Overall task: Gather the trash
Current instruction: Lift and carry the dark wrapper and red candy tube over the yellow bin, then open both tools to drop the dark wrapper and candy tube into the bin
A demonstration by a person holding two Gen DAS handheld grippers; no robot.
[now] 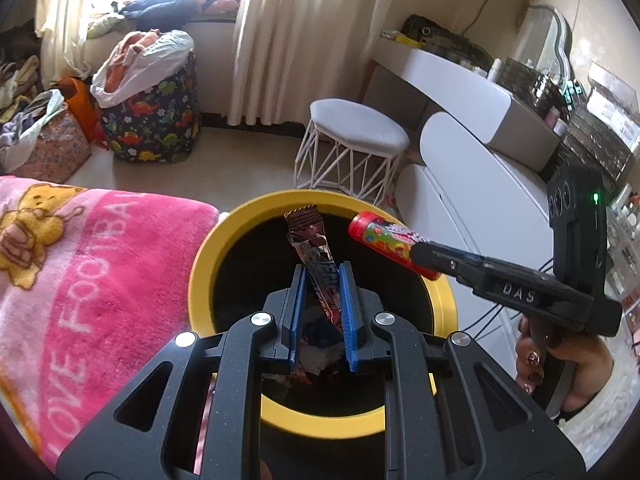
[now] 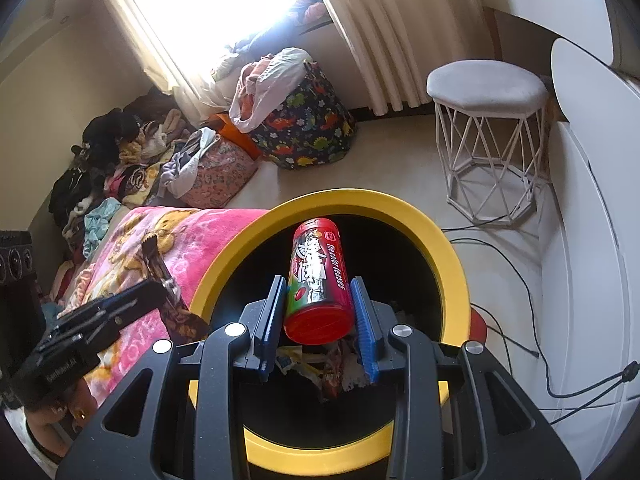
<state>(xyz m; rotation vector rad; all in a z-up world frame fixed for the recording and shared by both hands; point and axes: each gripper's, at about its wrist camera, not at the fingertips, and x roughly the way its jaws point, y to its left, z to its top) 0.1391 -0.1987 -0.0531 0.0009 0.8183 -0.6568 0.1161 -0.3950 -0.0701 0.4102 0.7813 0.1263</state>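
Note:
A yellow-rimmed bin (image 1: 208, 256) (image 2: 452, 248) with a black inside stands below both grippers, with crumpled wrappers (image 2: 320, 364) at its bottom. My left gripper (image 1: 323, 276) is shut on a dark snack wrapper (image 1: 310, 240), which sticks up over the bin's mouth. My right gripper (image 2: 318, 292) is shut on a red candy tube (image 2: 316, 276), held lengthwise above the opening. From the left wrist the tube (image 1: 384, 240) and the right gripper (image 1: 430, 262) come in from the right. From the right wrist the wrapper (image 2: 158, 270) shows at the left, in the left gripper (image 2: 160, 292).
A pink blanket (image 1: 88, 264) (image 2: 160, 236) lies against the bin's left side. Behind stand a white wire stool (image 1: 356, 148) (image 2: 486, 136), a dinosaur-print laundry bag (image 1: 154, 120) (image 2: 308, 132) and clothes piles. A white dresser (image 1: 472, 168) and cables (image 2: 516, 280) are on the right.

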